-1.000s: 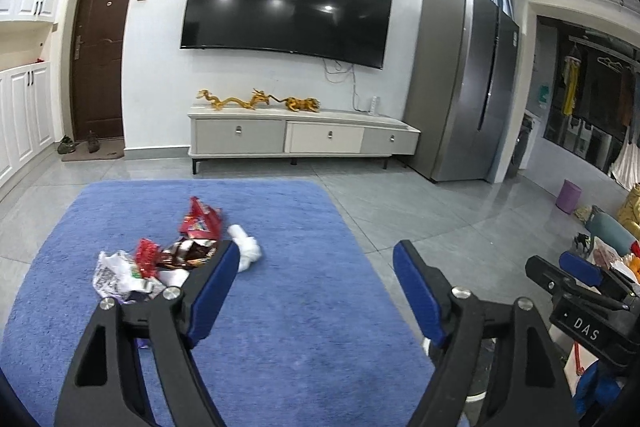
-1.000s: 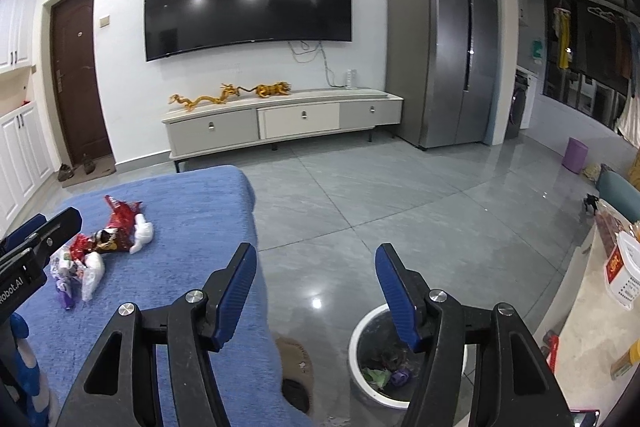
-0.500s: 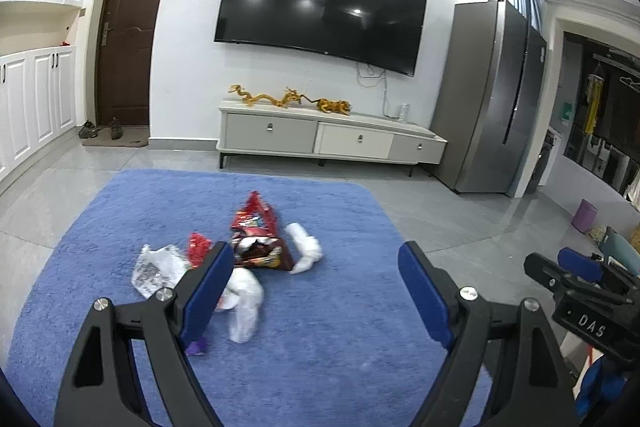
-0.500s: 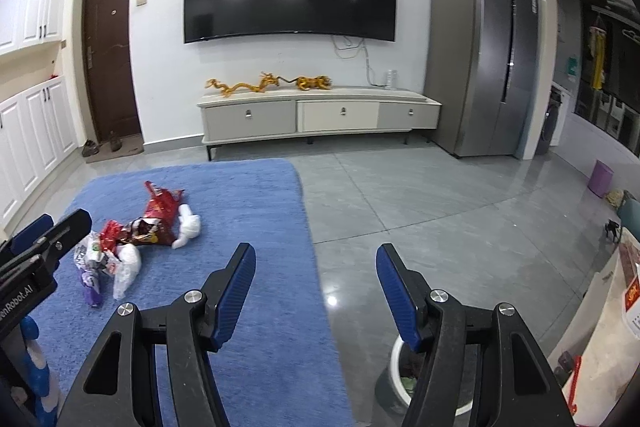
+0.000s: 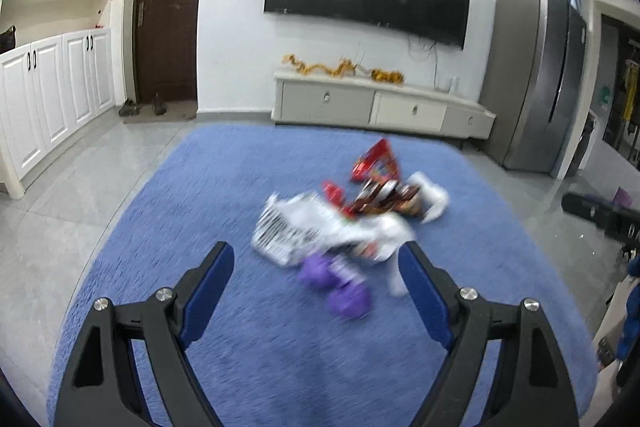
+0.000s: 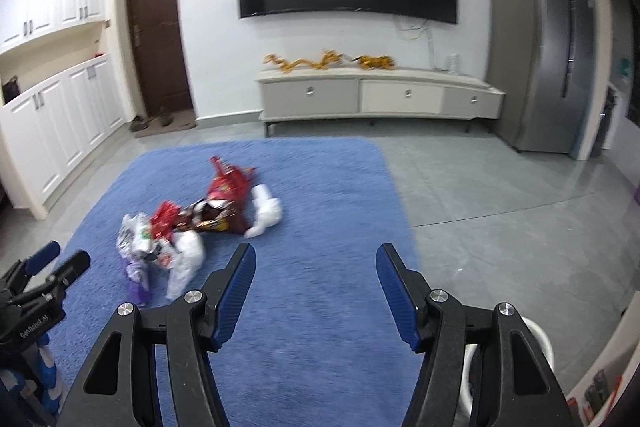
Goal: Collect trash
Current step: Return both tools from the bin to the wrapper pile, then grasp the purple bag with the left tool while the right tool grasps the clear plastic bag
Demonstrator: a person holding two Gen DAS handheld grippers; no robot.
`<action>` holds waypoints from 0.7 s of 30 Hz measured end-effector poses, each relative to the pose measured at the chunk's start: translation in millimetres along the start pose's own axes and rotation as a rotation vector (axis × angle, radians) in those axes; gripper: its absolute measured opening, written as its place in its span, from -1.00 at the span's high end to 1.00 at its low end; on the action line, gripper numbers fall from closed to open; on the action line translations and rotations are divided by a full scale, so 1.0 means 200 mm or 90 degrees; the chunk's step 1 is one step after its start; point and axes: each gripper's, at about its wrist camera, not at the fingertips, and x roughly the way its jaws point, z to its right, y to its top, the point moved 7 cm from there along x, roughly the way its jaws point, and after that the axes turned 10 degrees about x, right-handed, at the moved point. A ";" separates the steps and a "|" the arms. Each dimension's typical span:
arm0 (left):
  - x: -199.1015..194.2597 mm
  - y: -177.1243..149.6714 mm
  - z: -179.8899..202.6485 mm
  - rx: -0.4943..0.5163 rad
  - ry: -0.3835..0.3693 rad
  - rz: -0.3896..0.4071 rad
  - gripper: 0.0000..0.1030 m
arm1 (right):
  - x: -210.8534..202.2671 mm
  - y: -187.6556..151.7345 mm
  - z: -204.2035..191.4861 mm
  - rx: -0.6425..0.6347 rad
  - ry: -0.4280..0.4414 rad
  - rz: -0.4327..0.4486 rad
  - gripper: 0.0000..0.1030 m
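A pile of trash lies on the blue rug (image 5: 192, 195): a red snack bag (image 5: 376, 159), a white tissue wad (image 5: 434, 199), a printed white plastic bag (image 5: 288, 227) and a purple wrapper (image 5: 344, 287). My left gripper (image 5: 316, 261) hangs open just short of the pile, with the purple wrapper showing between its fingertips and no pad touching it. My right gripper (image 6: 316, 259) is open and empty over bare rug (image 6: 328, 195), to the right of the red snack bag (image 6: 226, 187), tissue wad (image 6: 266, 213) and purple wrapper (image 6: 136, 277). The left gripper's tip (image 6: 44, 263) shows at that view's left edge.
A white bin (image 6: 538, 337) peeks out behind the right gripper's right finger, on grey tile beside the rug. A low TV cabinet (image 6: 380, 95) stands against the far wall, a steel fridge (image 6: 536, 59) to its right and white cupboards (image 5: 52, 87) along the left.
Both views have swung left and dipped toward the trash pile, which is now nearer and larger. The pile has come between the left gripper's fingers in view. The bin has slid nearly out of the right view.
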 end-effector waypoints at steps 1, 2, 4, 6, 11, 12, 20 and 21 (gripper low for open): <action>0.02 -0.03 -0.02 0.003 0.002 -0.011 -0.62 | 0.03 -0.01 -0.02 0.000 0.012 -0.010 -0.17; 0.04 -0.05 -0.03 0.004 0.000 -0.021 -0.62 | 0.07 -0.02 -0.05 -0.002 0.025 -0.022 -0.17; 0.09 -0.09 -0.05 -0.001 -0.015 -0.041 -0.62 | 0.12 -0.04 -0.09 -0.005 0.044 -0.038 -0.17; 0.14 -0.12 -0.05 -0.007 -0.030 -0.055 -0.62 | 0.19 -0.05 -0.14 -0.005 0.071 -0.061 -0.17; 0.25 -0.11 -0.01 -0.025 -0.078 -0.083 -0.60 | 0.33 -0.07 -0.23 -0.006 0.128 -0.102 -0.15; 0.28 -0.11 -0.01 -0.029 -0.084 -0.090 -0.57 | 0.37 -0.08 -0.25 -0.003 0.143 -0.112 -0.13; 0.45 -0.13 0.03 -0.052 -0.118 -0.152 -0.20 | 0.59 -0.12 -0.35 -0.003 0.194 -0.177 0.13; 0.46 -0.14 0.04 -0.050 -0.125 -0.157 -0.16 | 0.62 -0.13 -0.36 -0.003 0.202 -0.186 0.16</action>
